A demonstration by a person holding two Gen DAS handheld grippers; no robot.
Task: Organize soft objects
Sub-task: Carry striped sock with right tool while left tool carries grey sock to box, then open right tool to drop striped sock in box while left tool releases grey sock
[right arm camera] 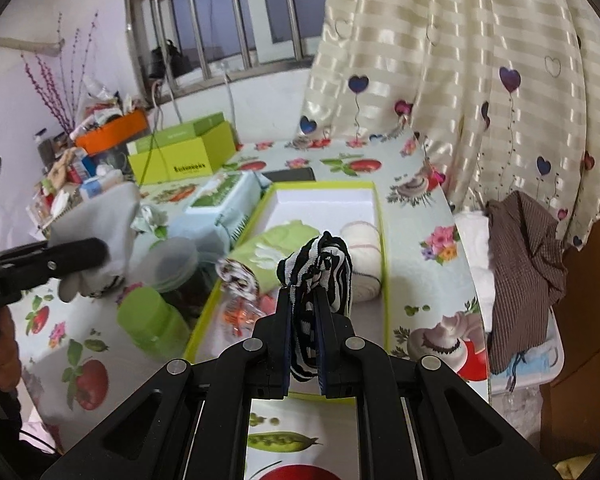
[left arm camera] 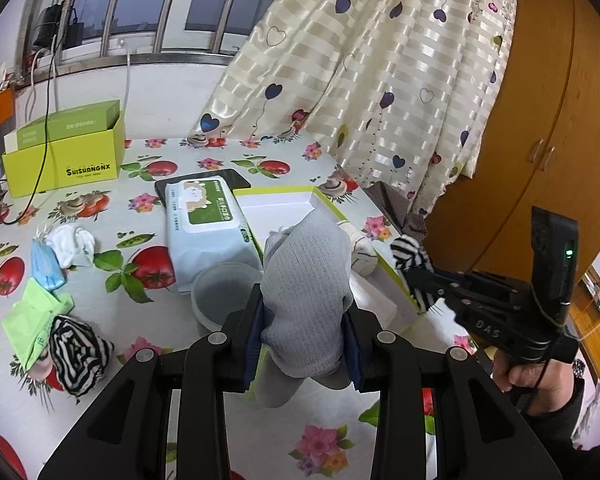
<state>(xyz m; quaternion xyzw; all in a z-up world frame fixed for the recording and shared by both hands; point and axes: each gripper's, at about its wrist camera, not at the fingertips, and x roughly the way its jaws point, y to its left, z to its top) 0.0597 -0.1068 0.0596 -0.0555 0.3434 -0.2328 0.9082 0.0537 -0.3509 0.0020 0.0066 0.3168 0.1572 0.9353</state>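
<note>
Left claw (left arm camera: 306,316) pinching grey sock (left arm camera: 306,280), held above worktop (left arm camera: 204,360) just short of white tray (right arm camera: 324,200). Right claw (right arm camera: 305,320) clamped on black-white striped sock (right arm camera: 320,268) – over tray, near rolled white sock (right arm camera: 362,240) and green cloth (right arm camera: 276,244) inside.

Barred window (left arm camera: 148,4), heart-print curtain (left arm camera: 380,60)
</note>
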